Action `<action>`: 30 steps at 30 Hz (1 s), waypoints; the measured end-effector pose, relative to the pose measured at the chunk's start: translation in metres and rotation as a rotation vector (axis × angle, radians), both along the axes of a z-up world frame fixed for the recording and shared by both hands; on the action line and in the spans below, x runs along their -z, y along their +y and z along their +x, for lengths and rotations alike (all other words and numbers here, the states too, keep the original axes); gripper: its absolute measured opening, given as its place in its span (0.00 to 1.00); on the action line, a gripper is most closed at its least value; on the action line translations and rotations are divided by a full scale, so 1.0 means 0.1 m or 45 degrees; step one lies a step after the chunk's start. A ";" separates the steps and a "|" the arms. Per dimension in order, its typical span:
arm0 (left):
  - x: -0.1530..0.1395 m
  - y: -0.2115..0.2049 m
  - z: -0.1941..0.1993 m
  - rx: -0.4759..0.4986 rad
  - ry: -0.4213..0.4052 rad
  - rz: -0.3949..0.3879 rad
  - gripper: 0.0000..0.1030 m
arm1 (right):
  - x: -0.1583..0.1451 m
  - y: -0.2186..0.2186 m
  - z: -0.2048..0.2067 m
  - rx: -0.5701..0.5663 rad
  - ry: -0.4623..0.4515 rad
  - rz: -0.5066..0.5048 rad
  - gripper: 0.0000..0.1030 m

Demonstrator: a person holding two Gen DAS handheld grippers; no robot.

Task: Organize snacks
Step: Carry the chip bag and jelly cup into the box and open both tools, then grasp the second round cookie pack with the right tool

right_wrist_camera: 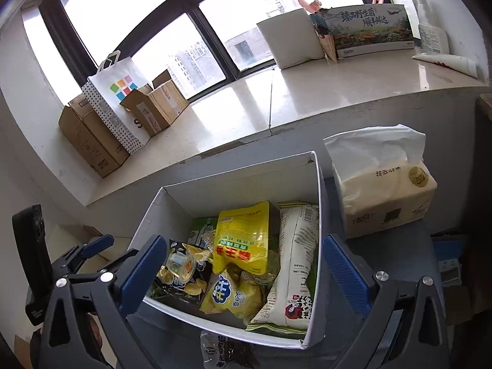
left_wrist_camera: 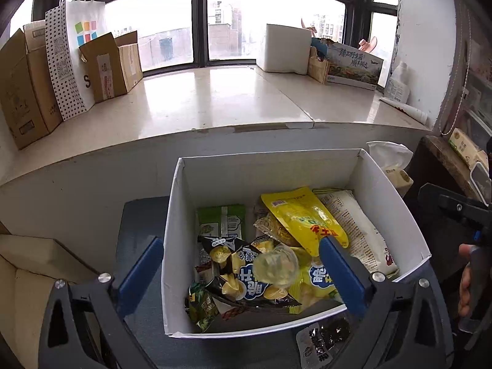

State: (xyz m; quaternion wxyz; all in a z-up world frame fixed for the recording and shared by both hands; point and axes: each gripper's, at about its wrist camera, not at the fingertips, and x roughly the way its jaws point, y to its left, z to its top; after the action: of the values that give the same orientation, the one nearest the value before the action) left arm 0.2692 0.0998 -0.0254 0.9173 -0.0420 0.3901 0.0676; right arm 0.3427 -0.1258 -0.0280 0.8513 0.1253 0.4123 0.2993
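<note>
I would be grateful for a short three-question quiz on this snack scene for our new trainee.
1. True or false: the white box already holds several snack packets.
2. Which item stands just outside the box, beside its wall, in the right wrist view: A) a kettle, B) a tissue pack, C) a mug?
3. Fill in: the left gripper and the right gripper both have their jaws ____.

Key:
1. True; the yellow pouch and the white bag lie inside with others.
2. B.
3. Open; neither grips anything.
</note>
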 end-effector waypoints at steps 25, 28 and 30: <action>0.17 -0.69 -1.94 0.230 -0.086 -0.272 1.00 | 0.56 -1.03 -1.86 -0.015 -0.092 -0.312 1.00; 0.18 -0.83 -2.05 0.266 -0.082 -0.266 1.00 | 0.80 -1.03 -1.96 -0.061 -0.056 -0.353 1.00; 0.16 -0.91 -2.09 0.288 -0.079 -0.258 1.00 | 0.91 -0.99 -1.95 -0.074 -0.073 -0.426 1.00</action>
State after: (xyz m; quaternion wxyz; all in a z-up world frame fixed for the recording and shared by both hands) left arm 0.0603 0.0093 -0.0418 0.9217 -0.0921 0.3687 -0.0774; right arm 0.1474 -0.2244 -0.1187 0.8628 -0.0386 0.4351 0.2544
